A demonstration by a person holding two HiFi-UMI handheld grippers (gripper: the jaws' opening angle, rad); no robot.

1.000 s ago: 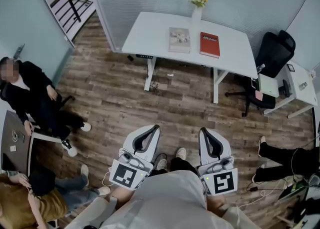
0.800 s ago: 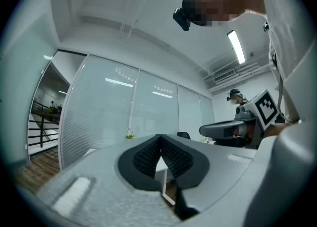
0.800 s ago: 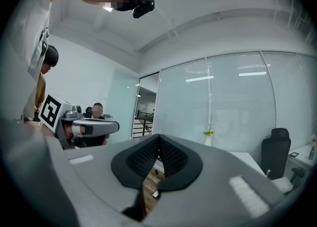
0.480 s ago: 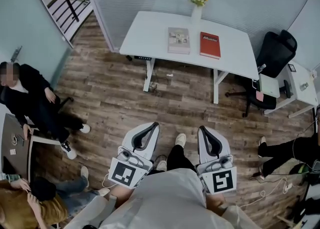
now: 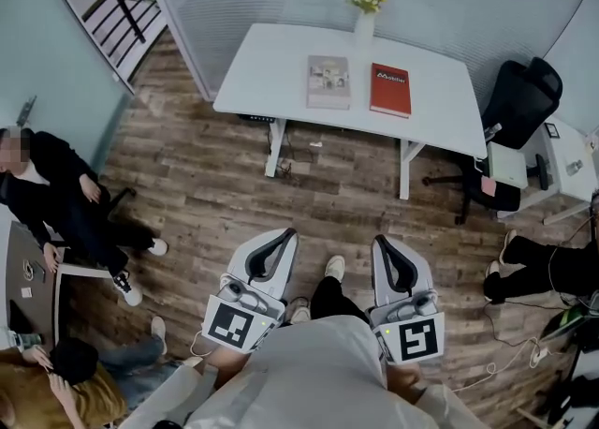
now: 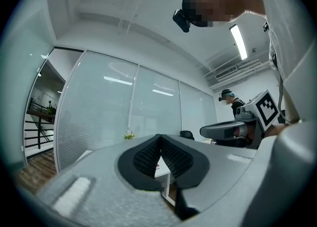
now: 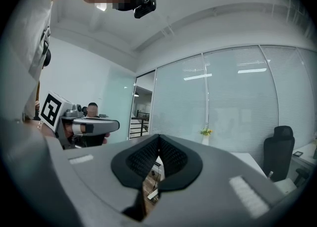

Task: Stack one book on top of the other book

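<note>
Table [image 5: 262, 71] with red book [image 5: 390, 90], pale book [image 5: 328, 81]

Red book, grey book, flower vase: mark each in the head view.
red book [image 5: 390, 91], head view, middle of its cover.
grey book [image 5: 328, 81], head view, middle of its cover.
flower vase [image 5: 364, 26], head view, its white body.
</note>
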